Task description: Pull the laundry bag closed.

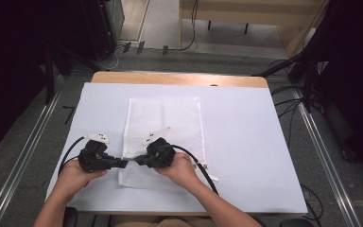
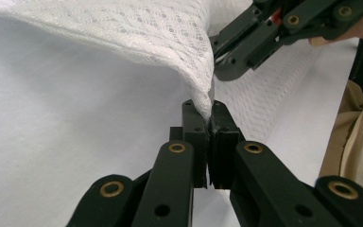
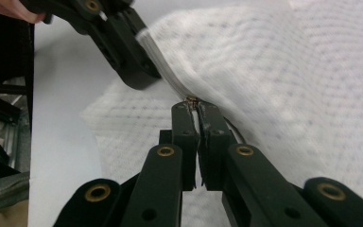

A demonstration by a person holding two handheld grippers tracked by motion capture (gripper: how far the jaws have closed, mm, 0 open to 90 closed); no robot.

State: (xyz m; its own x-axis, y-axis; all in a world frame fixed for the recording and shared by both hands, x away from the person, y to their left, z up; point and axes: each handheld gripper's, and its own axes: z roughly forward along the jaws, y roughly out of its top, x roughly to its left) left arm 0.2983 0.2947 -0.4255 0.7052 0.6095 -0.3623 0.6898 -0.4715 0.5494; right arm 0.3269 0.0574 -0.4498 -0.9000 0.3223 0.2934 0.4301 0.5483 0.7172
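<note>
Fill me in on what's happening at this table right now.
A person at the table holds a two-jaw gripper in each hand and works on a white mesh laundry bag lying on the white table cover. Both grippers meet at the bag's left edge, near its front end. The left gripper is shut on the bag's edge, lifting the mesh off the cover. The right gripper is shut on a small metal piece at that edge, probably the zipper pull.
</note>
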